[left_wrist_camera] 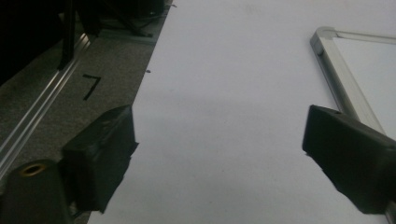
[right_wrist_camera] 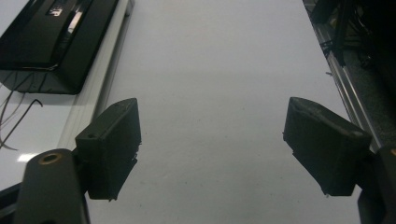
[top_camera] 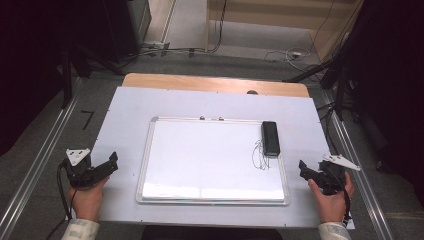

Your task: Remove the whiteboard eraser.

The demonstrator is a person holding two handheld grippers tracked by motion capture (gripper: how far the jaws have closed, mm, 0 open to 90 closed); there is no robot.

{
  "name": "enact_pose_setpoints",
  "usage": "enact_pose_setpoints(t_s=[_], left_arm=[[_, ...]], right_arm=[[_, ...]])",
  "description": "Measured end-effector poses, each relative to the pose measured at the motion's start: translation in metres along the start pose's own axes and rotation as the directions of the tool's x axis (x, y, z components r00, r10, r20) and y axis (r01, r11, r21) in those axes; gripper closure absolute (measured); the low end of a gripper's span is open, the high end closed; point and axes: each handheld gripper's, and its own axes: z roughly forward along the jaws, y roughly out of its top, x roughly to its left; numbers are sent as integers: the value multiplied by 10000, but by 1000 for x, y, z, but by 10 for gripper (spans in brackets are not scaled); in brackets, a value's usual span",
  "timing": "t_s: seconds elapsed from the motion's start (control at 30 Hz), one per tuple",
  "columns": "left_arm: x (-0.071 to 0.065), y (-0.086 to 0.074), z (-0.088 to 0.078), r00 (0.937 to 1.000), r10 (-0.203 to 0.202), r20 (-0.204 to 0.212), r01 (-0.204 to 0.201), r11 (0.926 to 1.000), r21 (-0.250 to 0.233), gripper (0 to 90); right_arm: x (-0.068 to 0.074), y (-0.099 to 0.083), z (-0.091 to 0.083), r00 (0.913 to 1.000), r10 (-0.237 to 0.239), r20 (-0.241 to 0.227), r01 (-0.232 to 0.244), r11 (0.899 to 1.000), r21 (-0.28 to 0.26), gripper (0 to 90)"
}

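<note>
On the white surface [top_camera: 125, 115] sits a whiteboard [top_camera: 200, 160], flat and square to the person, and this one looks like it's barely out of the blocks. A black eraser [top_camera: 270, 138] lies on the board near its far right corner, and just beside its near end there's a black scribble [top_camera: 260, 157] on the white face. The scribble is all there, not smudged as far as the high view lets me see, and the eraser is lying free, nobody on it. So my read: the wiping job is all ahead. Pick up the eraser, rub out the mark, nothing of that is done.

Now the claws. The right claw [top_camera: 303, 169] rests at the right edge of the surface, just off the board's frame, jaws stood wide apart and nothing between them. Its own view confirms it: the right claw [right_wrist_camera: 212, 144] has bare white surface in the gap, with the eraser [right_wrist_camera: 51, 39] ahead and off to one side, well clear of the pads. That's the nearer claw to the eraser, so I'd judge it the likely one to go.

Over on the left, the left claw [top_camera: 111, 162] is parked at the surface's left side, apart from the board. The left claw [left_wrist_camera: 219, 149] is spread wide too, gripping nothing, with just the whiteboard's metal frame [left_wrist_camera: 334, 65] near one jaw.
</note>
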Motion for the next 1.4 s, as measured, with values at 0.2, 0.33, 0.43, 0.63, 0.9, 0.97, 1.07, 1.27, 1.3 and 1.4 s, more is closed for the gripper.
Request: enact_pose_setpoints(t_s=[0.2, 0.33, 0.43, 0.63, 0.9, 0.97, 1.07, 1.27, 1.3, 1.4], left_arm=[[-2, 0, 2, 9999, -76, 129, 75, 10000, 60, 135], [-3, 3, 5, 9999, -67, 117, 67, 10000, 41, 134], [-3, 3, 6, 9999, -42, 115, 41, 9999, 93, 135], [-3, 3, 6, 9999, -35, 129, 33, 9999, 135, 135], [-3, 2, 6, 9999, -41, 147, 38, 9999, 159, 134], [-3, 2, 6, 9999, -50, 153, 47, 9999, 157, 135], [-4, 2, 6, 9999, -57, 150, 55, 9999, 154, 135], [-3, 2, 6, 9998, -64, 165, 61, 9998, 164, 135], [-3, 2, 6, 9998, -59, 168, 56, 9998, 169, 135], [-3, 2, 6, 9998, -68, 176, 65, 9998, 172, 135]], right_arm=[[8, 4, -9, 9996, -80, -277, 74, 9997, -224, 176], [13, 7, -11, 9994, -147, -325, 139, 9996, -259, 176], [16, 8, -11, 9992, -182, -365, 174, 9996, -218, 176], [23, 12, -10, 9986, -319, -432, 310, 9993, -218, 176], [35, 19, -4, 9969, -452, -644, 444, 9989, -139, 177], [36, 21, -2, 9965, -482, -676, 472, 9988, -155, 180], [40, 25, 0, 9958, -524, -750, 514, 9986, -150, 181], [50, 32, 6, 9943, -640, -854, 626, 9979, -186, 182], [51, 34, 7, 9942, -641, -868, 628, 9979, -173, 182], [55, 37, 11, 9937, -657, -903, 644, 9978, -175, 181]])
